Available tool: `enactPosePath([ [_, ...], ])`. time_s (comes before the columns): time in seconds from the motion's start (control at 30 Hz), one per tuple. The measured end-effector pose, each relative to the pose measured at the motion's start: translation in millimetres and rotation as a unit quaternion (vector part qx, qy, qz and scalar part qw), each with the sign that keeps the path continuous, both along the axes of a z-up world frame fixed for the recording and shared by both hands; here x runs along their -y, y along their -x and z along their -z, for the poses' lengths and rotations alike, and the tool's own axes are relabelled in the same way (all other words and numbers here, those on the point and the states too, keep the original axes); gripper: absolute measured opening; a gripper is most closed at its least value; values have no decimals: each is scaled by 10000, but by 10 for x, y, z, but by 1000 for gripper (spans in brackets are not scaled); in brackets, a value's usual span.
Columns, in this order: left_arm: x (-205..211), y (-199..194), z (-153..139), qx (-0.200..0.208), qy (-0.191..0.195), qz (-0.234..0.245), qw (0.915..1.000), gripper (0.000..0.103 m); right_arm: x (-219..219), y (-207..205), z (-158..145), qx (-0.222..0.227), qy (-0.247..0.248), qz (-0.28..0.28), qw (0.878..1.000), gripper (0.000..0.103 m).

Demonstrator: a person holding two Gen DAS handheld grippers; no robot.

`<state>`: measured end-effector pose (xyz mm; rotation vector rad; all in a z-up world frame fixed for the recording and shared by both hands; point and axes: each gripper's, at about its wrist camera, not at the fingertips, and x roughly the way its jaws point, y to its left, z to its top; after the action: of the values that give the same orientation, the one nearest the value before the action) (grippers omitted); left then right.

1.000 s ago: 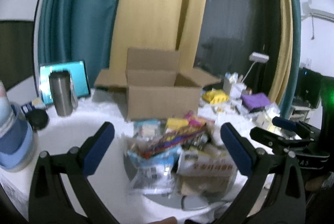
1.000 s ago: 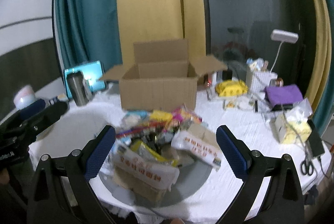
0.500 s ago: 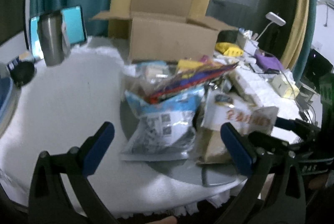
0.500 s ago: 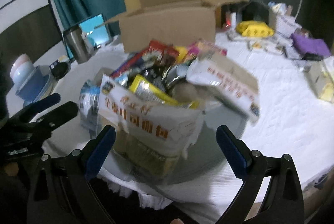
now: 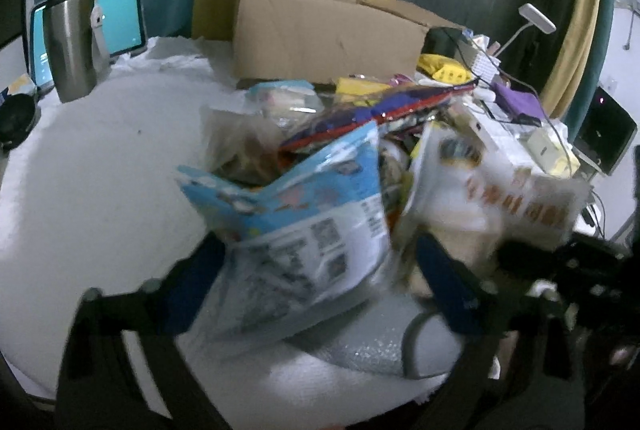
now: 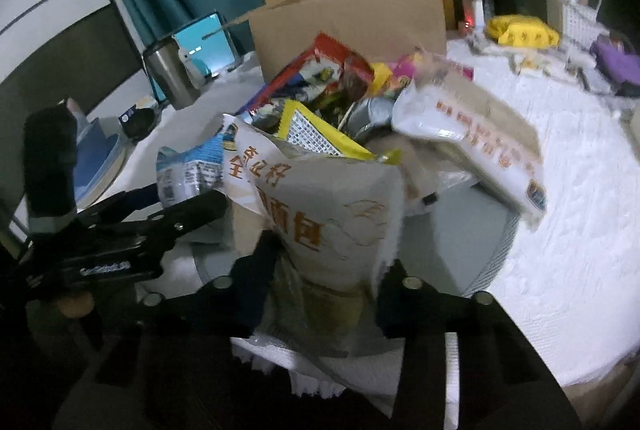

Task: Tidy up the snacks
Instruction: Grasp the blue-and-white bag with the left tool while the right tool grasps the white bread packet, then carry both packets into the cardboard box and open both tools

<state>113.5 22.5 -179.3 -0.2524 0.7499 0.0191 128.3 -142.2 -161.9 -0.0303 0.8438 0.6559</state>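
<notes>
My left wrist camera looks from low and close at the snack pile [image 5: 320, 165], facing the cardboard box [image 5: 320, 29]. My right wrist camera sits closer, further right. Both share pile, box and tumbler [image 6: 170, 73].

A shiny metal cup [image 5: 74, 43] is standing just in front of a glowing tablet [image 5: 120, 15]. A white lamp [image 5: 536, 17] is leaning over a purple cloth [image 5: 518, 101].

The snack pile [image 5: 340, 157] lies on the bench [image 5: 100, 157] just ahead of the left gripper [image 5: 320, 278], cardboard box [image 5: 320, 29] behind it, tumbler [image 5: 72, 41] far left.
</notes>
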Motion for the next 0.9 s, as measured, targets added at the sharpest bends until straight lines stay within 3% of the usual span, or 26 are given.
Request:
enactPosePath([
  [0.2,81,-71,77,-135,15,137,9998,67,218,72,-324,555,-61,241,9982,24],
  [0.3,120,-74,34,-129,-5,202,9997,59,268,67,-412,703,-109,266,9971,22],
  [0.63,94,61,-472,441,-41,231,9988,56,338,2,-850,1230,-435,210,9912,21],
  [0.9,9,-57,-808,799,-116,178,9966,56,289,-246,-1054,1495,-485,261,9872,21],
])
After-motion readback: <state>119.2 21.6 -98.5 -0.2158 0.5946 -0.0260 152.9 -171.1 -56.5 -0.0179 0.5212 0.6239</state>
